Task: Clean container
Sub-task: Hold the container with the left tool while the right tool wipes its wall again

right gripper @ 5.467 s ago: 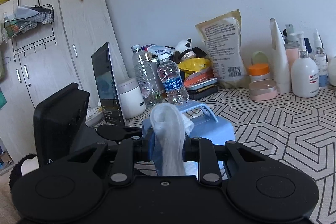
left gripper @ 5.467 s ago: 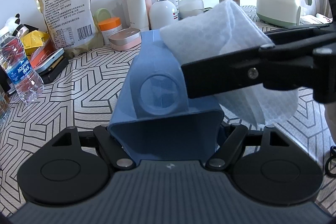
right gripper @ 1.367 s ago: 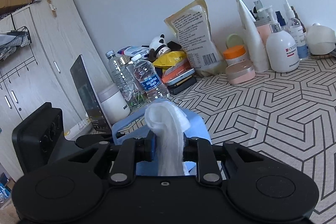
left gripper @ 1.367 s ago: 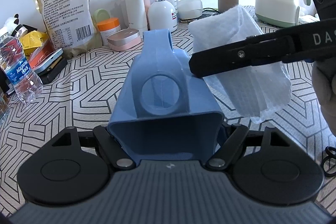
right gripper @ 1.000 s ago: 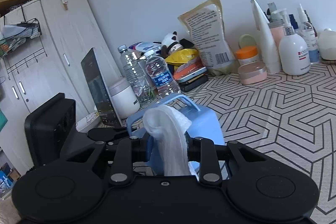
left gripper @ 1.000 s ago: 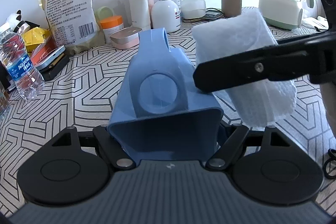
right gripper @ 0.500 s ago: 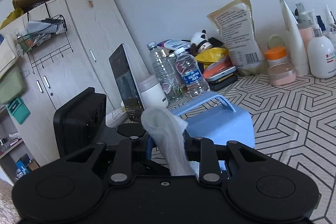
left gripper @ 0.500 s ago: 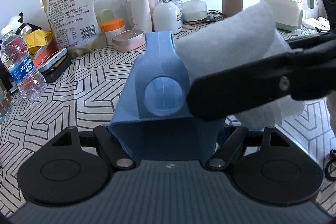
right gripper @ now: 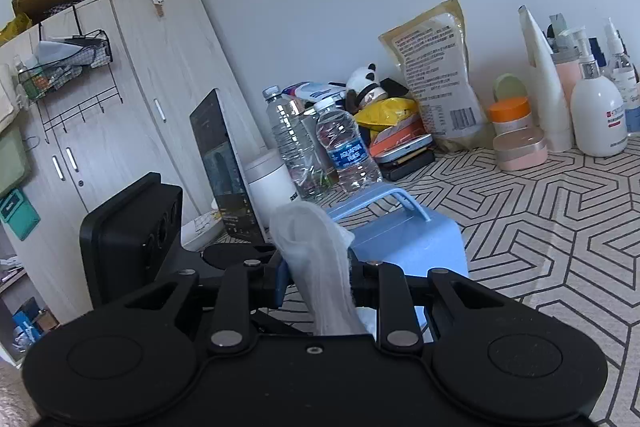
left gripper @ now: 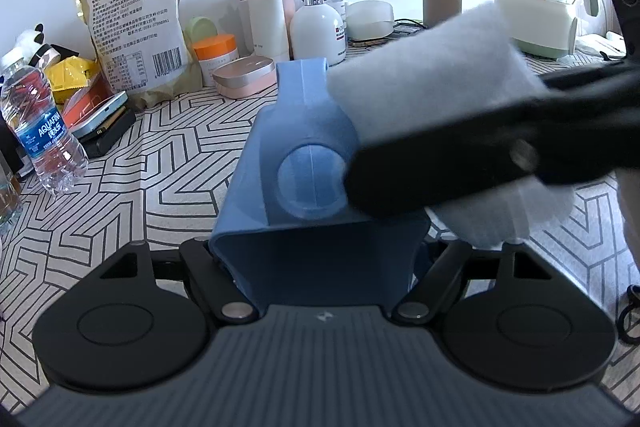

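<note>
clutter along wall, bare tablecloth nearer

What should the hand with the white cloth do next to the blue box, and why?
Probably rub the white cloth down the side of the blue box. The right gripper pinches the cloth, its jaws closing a little more, and the cloth already lies against the box's upper right side. The left gripper clamps the box's near end, so it should stay steady.

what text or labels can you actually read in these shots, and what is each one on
"AQUAFINA" on the water bottle, on its blue label.
The yellow pouch carries a printed panel and a barcode: too small to read.
The white pump bottle has a red-marked label: too blurred to read.
</note>
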{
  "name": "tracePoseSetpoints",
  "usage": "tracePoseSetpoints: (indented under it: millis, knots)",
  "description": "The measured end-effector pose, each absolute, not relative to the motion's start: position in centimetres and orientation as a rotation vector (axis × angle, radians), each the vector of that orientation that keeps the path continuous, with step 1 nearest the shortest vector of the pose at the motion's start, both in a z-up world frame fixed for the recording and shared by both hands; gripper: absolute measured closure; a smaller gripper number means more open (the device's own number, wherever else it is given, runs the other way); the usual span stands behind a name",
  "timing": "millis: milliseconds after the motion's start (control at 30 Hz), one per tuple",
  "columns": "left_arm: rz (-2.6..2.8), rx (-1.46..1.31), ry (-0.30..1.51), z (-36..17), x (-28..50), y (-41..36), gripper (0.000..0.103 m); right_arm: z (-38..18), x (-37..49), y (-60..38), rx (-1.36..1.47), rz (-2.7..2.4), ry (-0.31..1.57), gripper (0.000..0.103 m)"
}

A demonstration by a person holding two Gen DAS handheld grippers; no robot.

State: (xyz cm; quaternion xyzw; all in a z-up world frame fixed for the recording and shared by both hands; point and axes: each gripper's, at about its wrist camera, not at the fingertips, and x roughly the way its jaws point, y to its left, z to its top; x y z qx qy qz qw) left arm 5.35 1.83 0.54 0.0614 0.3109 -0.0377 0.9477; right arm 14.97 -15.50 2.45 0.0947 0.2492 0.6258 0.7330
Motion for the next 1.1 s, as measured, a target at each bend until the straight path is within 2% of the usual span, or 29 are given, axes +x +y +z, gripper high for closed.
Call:
tracePoseSetpoints:
  millis: [1100]
  knots:
    - [-0.084,0.102,0.637,0.6,5.9,2.7,0.028,2.5,14.6,-15.8,0.203,1.412,0.546,0.078]
